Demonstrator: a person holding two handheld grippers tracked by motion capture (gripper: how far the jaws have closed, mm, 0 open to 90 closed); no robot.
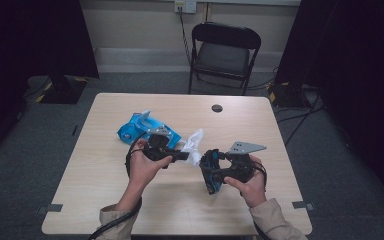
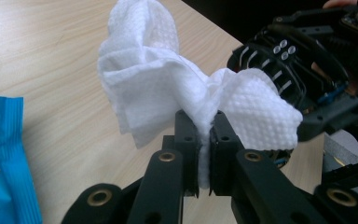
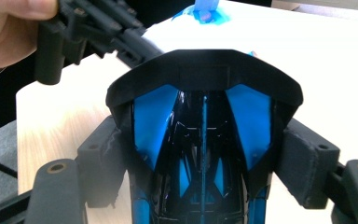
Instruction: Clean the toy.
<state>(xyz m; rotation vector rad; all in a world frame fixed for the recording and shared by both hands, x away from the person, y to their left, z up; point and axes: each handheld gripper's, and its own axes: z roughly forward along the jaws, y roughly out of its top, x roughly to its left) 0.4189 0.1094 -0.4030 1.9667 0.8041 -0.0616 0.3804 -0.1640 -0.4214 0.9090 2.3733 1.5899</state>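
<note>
White wipe (image 2: 168, 88) pinched between left tongs (image 2: 204, 154)

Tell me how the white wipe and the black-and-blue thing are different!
The white wipe is soft, crumpled cloth; the black-and-blue thing is hard, shiny plastic. The wipe is pinched thin between the left gripper jaws, while the right gripper jaws stand wide around the thing. Both are held above the table.

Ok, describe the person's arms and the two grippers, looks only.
Both forearms wear beige sleeves. The left gripper and right gripper are black, with linked, bolted jaw arms and squared pads. A grey three-cornered plate tops each. A black cable trails from the left gripper.
</note>
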